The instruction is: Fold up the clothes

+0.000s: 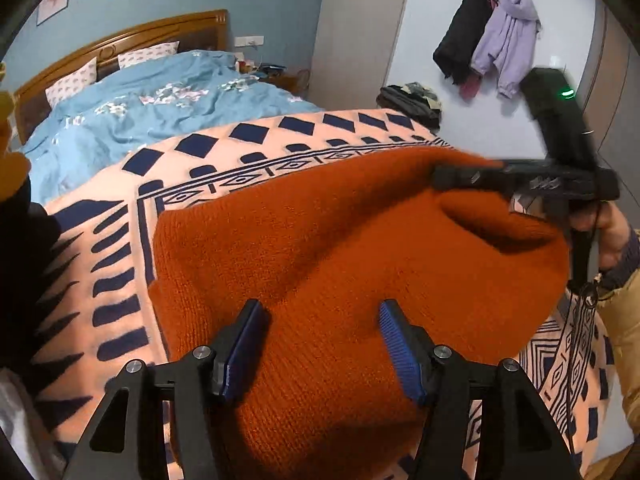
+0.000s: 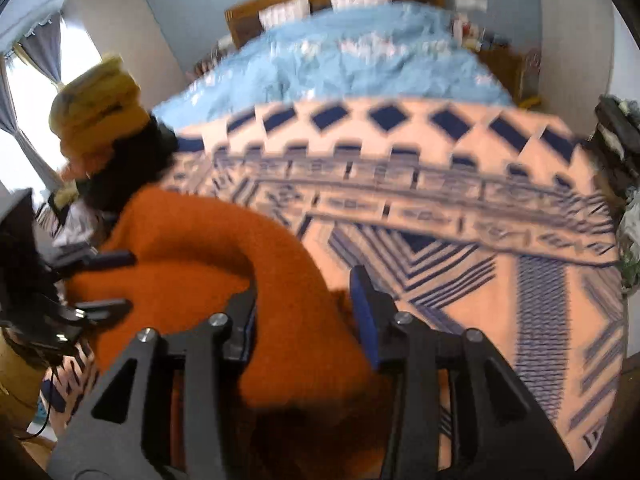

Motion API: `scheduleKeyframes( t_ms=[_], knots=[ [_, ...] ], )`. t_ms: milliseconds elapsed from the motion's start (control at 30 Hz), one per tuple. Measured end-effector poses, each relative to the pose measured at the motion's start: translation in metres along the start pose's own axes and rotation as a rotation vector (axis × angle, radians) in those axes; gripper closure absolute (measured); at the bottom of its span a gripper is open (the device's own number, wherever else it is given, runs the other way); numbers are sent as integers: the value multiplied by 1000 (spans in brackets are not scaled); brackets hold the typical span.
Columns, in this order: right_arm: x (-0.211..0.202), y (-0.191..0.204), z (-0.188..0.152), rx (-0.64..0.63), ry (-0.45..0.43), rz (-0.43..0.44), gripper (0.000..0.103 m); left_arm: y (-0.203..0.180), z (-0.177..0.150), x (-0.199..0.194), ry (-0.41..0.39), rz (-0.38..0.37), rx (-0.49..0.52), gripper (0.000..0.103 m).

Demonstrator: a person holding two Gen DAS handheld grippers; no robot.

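Your left gripper point(image 1: 322, 344) hangs spread above the orange sweater point(image 1: 340, 248) on the blanket point(image 1: 120, 280); your right gripper point(image 2: 306, 304) stands spread around a fold.

The sweater point(image 1: 320, 256) lies on the patterned blanket point(image 1: 100, 280) at the frame's centre. Behind it, upper left, the quilt point(image 1: 160, 100) covers the bed, with pillows point(image 1: 72, 80) against the headboard point(image 1: 160, 30). Jackets point(image 1: 492, 40) hang upper right.

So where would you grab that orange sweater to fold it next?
Probably by its edges, not the flat middle. The orange sweater lies spread on the patterned blanket, so only a hem or fold gives something to pinch. The left gripper could come down onto the near edge, and the right gripper, open, could take the raised fold beside it.
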State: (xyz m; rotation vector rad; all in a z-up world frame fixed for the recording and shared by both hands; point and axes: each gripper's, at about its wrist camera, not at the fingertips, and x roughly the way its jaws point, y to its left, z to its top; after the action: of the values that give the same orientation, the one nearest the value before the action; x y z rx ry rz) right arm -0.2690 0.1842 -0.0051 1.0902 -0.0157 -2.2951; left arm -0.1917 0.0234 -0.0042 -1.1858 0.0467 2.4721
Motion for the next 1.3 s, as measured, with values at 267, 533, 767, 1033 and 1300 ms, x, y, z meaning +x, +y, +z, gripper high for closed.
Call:
scheduleKeyframes(
  t_ms=[267, 533, 767, 1033, 1300],
  knots=[
    [-57, 76, -12, -274, -165, 33, 59, -5, -2, 2, -21, 16, 13, 38],
    [31, -10, -39, -12, -7, -34, 64, 10, -5, 2, -63, -34, -33, 36],
    [9, 3, -42, 3, -11, -43, 64, 15, -8, -1, -78, -72, -83, 35],
    [-40, 64, -83, -157, -82, 14, 60, 12, -12, 4, -101, -60, -71, 30],
    [-9, 33, -100, -12, -47, 31, 49, 16, -21, -29, -161, 6, -142, 28]
  ],
)
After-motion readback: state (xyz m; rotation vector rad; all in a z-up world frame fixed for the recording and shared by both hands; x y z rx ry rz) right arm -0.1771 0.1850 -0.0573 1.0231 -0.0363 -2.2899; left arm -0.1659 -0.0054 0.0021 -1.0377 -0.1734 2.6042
